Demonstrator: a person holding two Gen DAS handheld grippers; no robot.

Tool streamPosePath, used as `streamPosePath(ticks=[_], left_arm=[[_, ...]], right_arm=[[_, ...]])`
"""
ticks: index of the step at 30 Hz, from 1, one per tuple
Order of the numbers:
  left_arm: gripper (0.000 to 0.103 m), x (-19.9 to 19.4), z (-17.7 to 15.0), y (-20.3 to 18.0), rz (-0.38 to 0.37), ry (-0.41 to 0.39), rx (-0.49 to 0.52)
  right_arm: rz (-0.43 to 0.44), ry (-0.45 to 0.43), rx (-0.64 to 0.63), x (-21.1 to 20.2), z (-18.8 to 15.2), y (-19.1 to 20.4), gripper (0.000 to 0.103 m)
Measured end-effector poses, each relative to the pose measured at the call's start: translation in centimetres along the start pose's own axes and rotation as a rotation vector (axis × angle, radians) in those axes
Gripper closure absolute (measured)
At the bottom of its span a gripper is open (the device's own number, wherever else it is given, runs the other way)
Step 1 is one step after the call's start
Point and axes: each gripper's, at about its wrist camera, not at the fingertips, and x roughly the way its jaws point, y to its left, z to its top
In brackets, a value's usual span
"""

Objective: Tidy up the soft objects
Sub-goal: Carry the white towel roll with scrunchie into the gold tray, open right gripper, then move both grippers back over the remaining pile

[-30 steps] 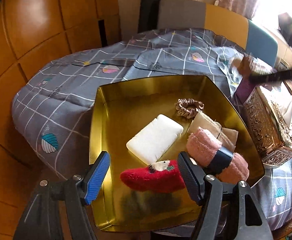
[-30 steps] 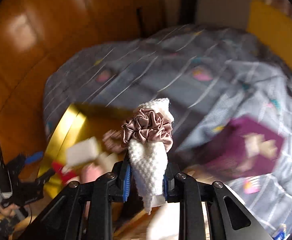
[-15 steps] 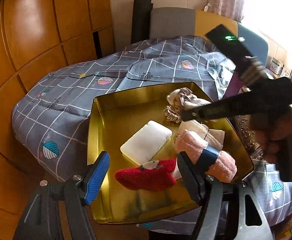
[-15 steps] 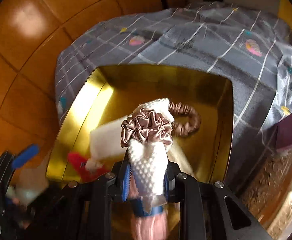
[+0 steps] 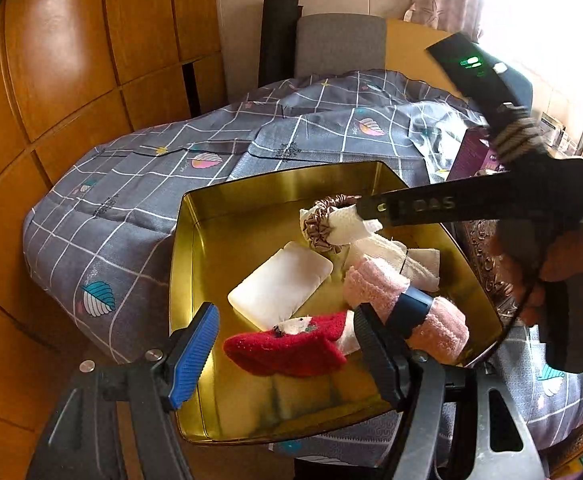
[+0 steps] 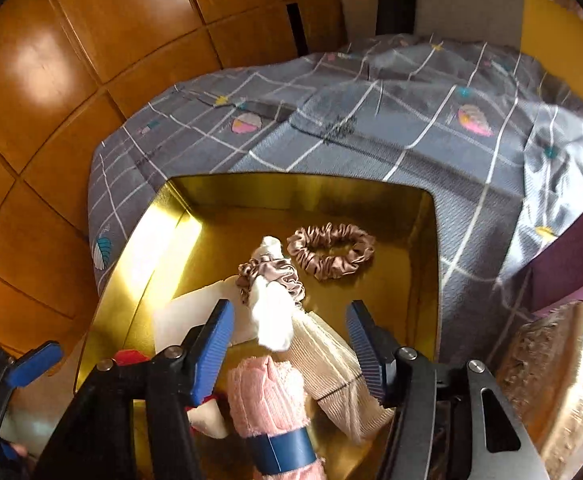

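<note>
A gold tin tray [image 5: 195,240] lies on the quilt. It holds a white pad [image 5: 281,284], a red sock [image 5: 287,346], a pink towel roll [image 5: 407,304] with a blue band, a beige ribbed cloth [image 6: 331,360] and a loose satin scrunchie [image 6: 329,250]. My right gripper [image 6: 289,312] hangs over the tray, its jaws opening. The white cloth roll [image 6: 271,312] ringed by a second scrunchie lies between the fingers, and the pads are off it. The roll rests on the beige cloth. My left gripper [image 5: 285,320] is open above the red sock, at the tray's near edge.
The grey patterned quilt [image 5: 131,200] covers the surface under the tray. A purple box [image 5: 471,152] and an ornate metal box [image 6: 551,380] stand right of the tray. Wooden wall panels [image 5: 71,60] close the left side. A grey chair back [image 5: 339,44] is behind.
My right gripper came in over the tray from the right, sank, and opened its jaws. The white roll slipped out of the grip onto the tray's contents. My left gripper stayed put.
</note>
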Motion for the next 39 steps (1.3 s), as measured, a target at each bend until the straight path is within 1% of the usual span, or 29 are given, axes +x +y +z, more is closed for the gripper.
streamPosePath(ticks=[7, 16, 20, 25, 29, 35, 38, 39], left_arm=[[0.032, -0.4, 0.0, -0.7, -0.006, -0.003, 0.015], [0.032, -1.5, 0.5, -2.2, -0.010, -0.032, 0.062], [0.032, -1.9, 0.7, -3.0, -0.017, -0.041, 0.082], [0.032, -2.4, 1.0, -4.1, -0.019, -0.056, 0.117], [0.032, -3.0, 1.4, -5.3, -0.028, -0.075, 0.151], [0.032, -3.8, 2.3, -7.6, -0.048, -0.099, 0.211], [0.032, -4.0, 2.7, -9.0, -0.063, -0.106, 0.244], [0.032, -4.1, 2.9, -9.4, -0.068, -0.110, 0.253]], right_arm=[[-0.061, -0.093, -0.024, -3.3, -1.6, -0.4, 0.043], [-0.100, -0.260, -0.054, -9.3, -4.3, -1.4, 0.038], [-0.129, -0.311, -0.044, -11.8, -5.4, -2.6, 0.036], [-0.180, -0.364, 0.010, -14.9, -7.2, -5.4, 0.035], [-0.233, -0.405, 0.070, -17.6, -8.9, -8.5, 0.035], [-0.353, -0.430, 0.178, -21.0, -12.1, -14.0, 0.035], [-0.419, -0.434, 0.246, -22.7, -14.0, -17.0, 0.029], [-0.441, -0.437, 0.269, -23.2, -14.7, -17.9, 0.029]])
